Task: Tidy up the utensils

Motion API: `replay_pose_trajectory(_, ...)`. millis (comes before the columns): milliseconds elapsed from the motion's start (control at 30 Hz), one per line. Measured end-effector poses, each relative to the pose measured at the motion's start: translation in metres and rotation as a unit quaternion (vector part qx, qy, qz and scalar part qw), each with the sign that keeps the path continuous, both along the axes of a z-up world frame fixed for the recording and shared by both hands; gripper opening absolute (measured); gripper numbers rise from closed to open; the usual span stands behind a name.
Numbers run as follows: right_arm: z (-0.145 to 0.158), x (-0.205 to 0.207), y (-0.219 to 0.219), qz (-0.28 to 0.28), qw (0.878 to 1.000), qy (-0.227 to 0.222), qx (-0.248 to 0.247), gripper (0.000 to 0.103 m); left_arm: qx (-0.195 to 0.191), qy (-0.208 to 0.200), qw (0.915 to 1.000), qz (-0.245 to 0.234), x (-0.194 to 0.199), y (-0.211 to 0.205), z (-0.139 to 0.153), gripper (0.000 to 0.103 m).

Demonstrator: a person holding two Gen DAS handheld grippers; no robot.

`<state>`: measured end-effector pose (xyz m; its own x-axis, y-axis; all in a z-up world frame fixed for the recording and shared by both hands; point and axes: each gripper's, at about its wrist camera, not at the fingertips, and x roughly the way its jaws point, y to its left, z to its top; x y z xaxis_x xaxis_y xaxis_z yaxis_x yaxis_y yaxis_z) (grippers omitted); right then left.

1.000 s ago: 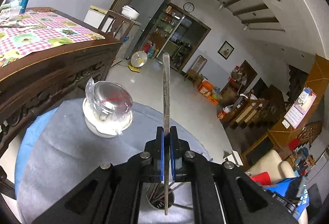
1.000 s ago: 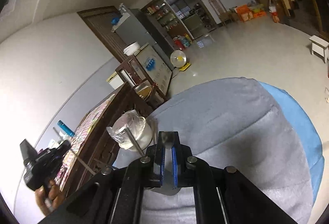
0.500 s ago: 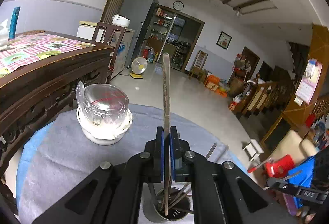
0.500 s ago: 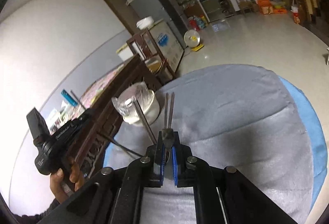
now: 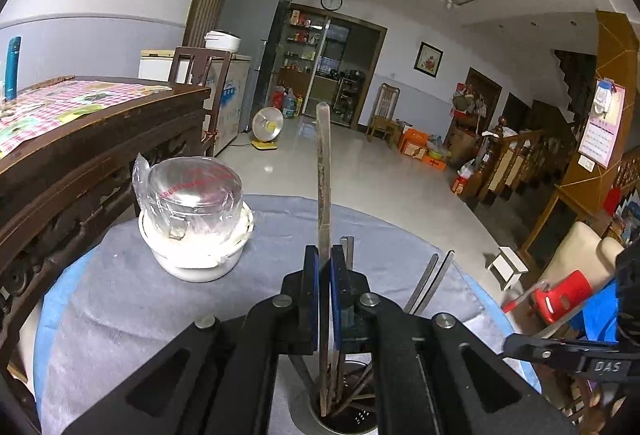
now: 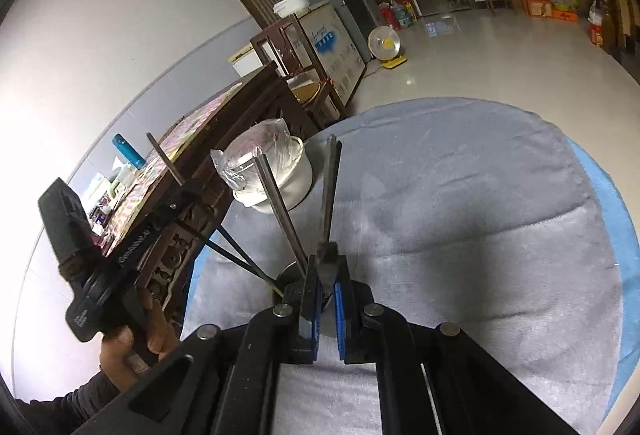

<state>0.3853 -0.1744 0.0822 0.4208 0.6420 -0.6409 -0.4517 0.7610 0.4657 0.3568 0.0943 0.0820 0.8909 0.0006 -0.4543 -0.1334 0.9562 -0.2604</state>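
Left gripper (image 5: pixel 324 299) fingers closed tight on a single chopstick (image 5: pixel 323 171), thin, dark, worn wood. It stands almost upright between the blue pads, upper end well above the fingers, lower end down inside the utensil holder (image 5: pixel 348 415). Gripper angled slightly down over the bench (image 5: pixel 120 299).

Right gripper (image 6: pixel 328 299) fingers also closed, pinching the end of a pair of metal tongs-like utensil (image 6: pixel 330 191); two flat grey strips run up and away from the fingers, tip pointing toward the far side of the bench. Exact grip point is blurred. Right gripper is tilted down more steeply.

In the right wrist view the person's left hand (image 6: pixel 132 335) wraps the black handle of the left gripper at lower left, dark sleeve at the wrist.

Utensil holder is a round metal cup with perforated bottom, sitting on the bench just beneath both grippers. It holds several dark chopsticks and a flat metal strip leaning outward at different angles.

Beyond it, a white bowl (image 5: pixel 196 255) with clear plastic wrap bulging over the top, standing apart from the holder. Bench is round, covered by a grey fuzzy cloth (image 6: pixel 460 195) over a blue layer at the rim. Dark carved wooden table (image 5: pixel 80 139) with checked cloth just beside the bench on the left.
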Motion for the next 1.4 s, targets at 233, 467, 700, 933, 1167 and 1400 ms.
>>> replay_pose_trajectory(233,-0.009,0.007,0.011,0.004,1.000,0.010,-0.002,0.007,0.011,0.000,0.9996,-0.025,-0.003,-0.009,0.002,0.005)
replay_pose_trajectory(467,-0.016,0.009,0.015,0.009,1.000,0.019,0.000,0.007,0.027,0.015,0.9984,-0.048,-0.001,-0.019,-0.006,0.005)
replay_pose_trajectory(700,-0.026,0.012,0.022,0.019,0.999,0.033,-0.006,0.007,0.040,0.041,0.9957,-0.073,0.001,-0.031,-0.017,0.005)
replay_pose_trajectory(933,-0.037,0.016,0.029,0.026,0.998,0.051,-0.009,0.007,0.050,0.063,0.9938,-0.077,-0.006,-0.033,-0.030,0.005)
replay_pose_trajectory(1167,-0.040,0.019,0.023,0.013,0.997,0.070,0.030,0.028,0.059,0.042,0.9954,-0.062,-0.025,-0.026,-0.020,0.061)
replay_pose_trajectory(1400,-0.018,0.012,0.018,-0.020,0.998,0.042,0.041,0.081,0.049,0.032,0.9970,-0.050,-0.044,-0.012,-0.005,0.062)
